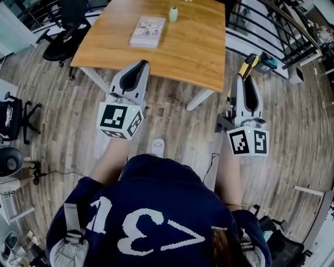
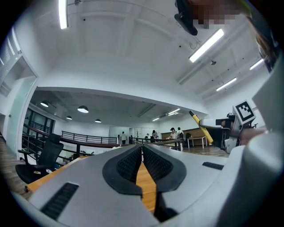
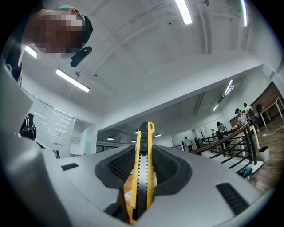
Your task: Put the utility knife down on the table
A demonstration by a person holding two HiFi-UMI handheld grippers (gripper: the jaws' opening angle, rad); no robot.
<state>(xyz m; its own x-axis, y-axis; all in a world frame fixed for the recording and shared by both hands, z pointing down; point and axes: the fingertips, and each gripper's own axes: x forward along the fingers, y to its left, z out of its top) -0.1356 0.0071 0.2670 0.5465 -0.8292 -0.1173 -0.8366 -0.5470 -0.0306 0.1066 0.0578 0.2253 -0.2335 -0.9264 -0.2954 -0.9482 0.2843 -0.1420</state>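
Two grippers are in front of me. Leftmost, the left gripper [image 1: 136, 67] hangs at the near edge of the table [image 1: 198, 47]. Its own view shows what the head view cannot: the jaws are pressed together on nothing, with a sliver of wood below. A booklet [image 1: 147, 31] and a small green bottle [image 1: 173, 14] sit toward the far edge. Off the near right corner, over the floor, the right gripper [image 1: 245, 78] is clamped on the utility knife [image 3: 143, 173], which runs lengthwise along the jaws. From the head view only its yellow end shows.

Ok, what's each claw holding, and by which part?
Right claw grips the knife around mid-body, one end poking past the jaws. Left claw is shut, empty.
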